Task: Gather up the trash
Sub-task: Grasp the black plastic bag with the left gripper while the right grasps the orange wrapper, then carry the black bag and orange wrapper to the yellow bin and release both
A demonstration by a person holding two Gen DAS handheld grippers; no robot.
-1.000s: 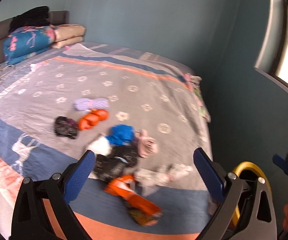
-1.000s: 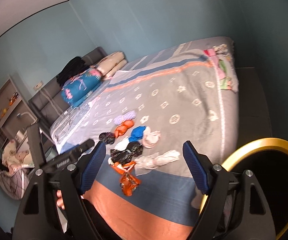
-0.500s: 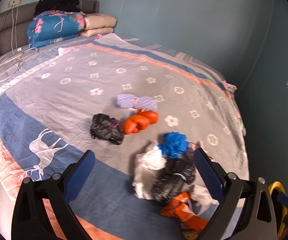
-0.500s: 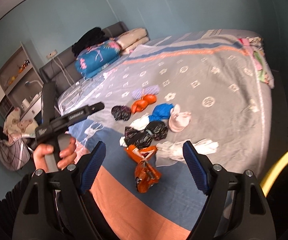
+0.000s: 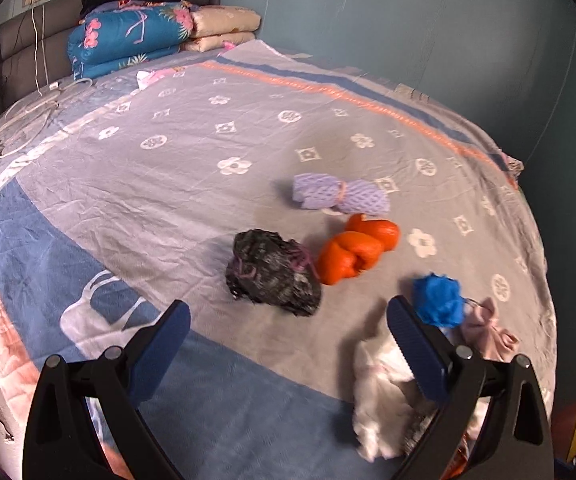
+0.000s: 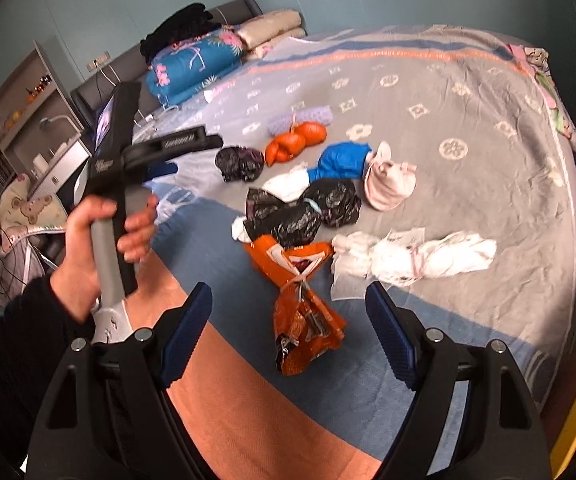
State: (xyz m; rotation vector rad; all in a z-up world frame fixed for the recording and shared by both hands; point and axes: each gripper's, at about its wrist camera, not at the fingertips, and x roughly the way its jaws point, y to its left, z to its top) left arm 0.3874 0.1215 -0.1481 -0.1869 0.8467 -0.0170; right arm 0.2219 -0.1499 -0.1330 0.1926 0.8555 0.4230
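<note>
Both tools have come down and closer to the bed (image 5: 136, 184) since the earlier frames, so the trash pile now fills much more of each view. Your left tool (image 5: 288, 322) is spread wide with nothing between its pads; it points at the small black bag (image 5: 274, 272), which lies on the grey part of the bed cover. Your right tool (image 6: 288, 320) is spread as well and holds nothing; the torn orange wrapper (image 6: 304, 320) lies on the blue band of the bed, right in front of its gap.

The rest of the trash sits on the bed beyond the wrapper: a larger black bag (image 6: 304, 212), white crumpled paper (image 6: 412, 258), a blue ball (image 6: 344, 160), an orange bundle (image 6: 296, 140), a pale purple net (image 5: 340, 194) and a pink piece (image 6: 388, 184).

I think the risk is the soft cover: if you close too low, the pads can pinch the cloth together with the bag. The pieces also touch each other, so one grasp may drag a neighbour.

Only the right view shows your left hand (image 6: 100, 240) on its handle and the shelf (image 6: 28, 120) beside the bed. Only the left view shows the purple net clearly.
</note>
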